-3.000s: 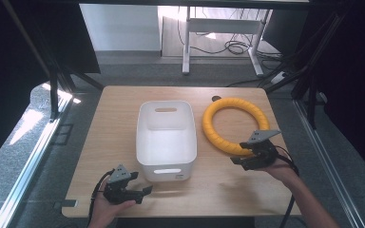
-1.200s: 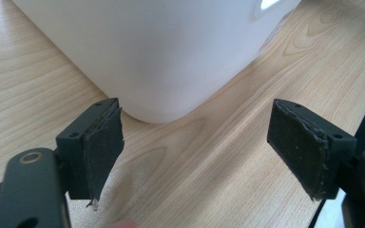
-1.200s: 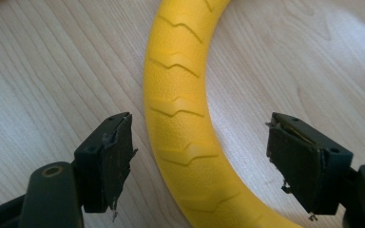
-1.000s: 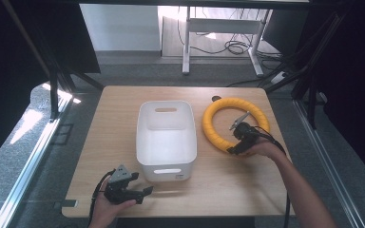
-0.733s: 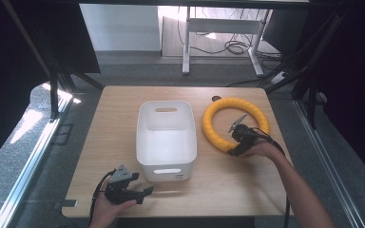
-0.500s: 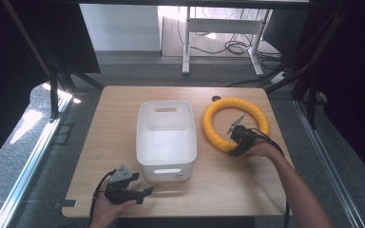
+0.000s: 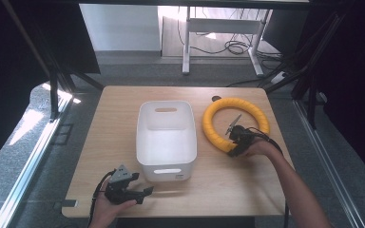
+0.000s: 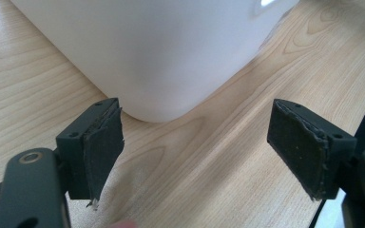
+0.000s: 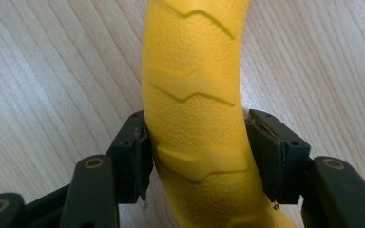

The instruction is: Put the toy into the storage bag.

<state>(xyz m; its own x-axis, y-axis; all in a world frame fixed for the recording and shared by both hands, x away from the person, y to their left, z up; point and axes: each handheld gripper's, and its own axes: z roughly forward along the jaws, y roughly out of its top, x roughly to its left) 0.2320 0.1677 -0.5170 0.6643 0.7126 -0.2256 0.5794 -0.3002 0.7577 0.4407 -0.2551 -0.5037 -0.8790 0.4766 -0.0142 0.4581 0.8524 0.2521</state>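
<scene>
A yellow ribbed ring (image 7: pixel 235 102) lies flat on the wooden table (image 7: pixel 116 123), to the right of a white bin (image 7: pixel 166 107). My right gripper (image 7: pixel 232 145) points down onto the ring's near-left arc. In the right gripper view its jaws have just been closing, and both pads now press the sides of the yellow ring (image 9: pixel 195 71), so the right gripper (image 9: pixel 197 156) is shut on it. My left gripper (image 7: pixel 145 192) rests near the table's front edge, just left of the bin's near corner. The left gripper (image 8: pixel 197 152) stands open with bare wood between its jaws, facing the white bin (image 8: pixel 161 57).
The bin looks empty and stands mid-table with a handle slot in each end wall. A small dark disc (image 7: pixel 216 99) sits by the ring's far edge. Black frame legs (image 7: pixel 54 92) flank the table, and cables lie on the floor behind.
The right gripper moved from the ring's near-right side onto its near-left arc, tipped downward, and its jaws closed onto the ring. The left gripper stayed where it was.
</scene>
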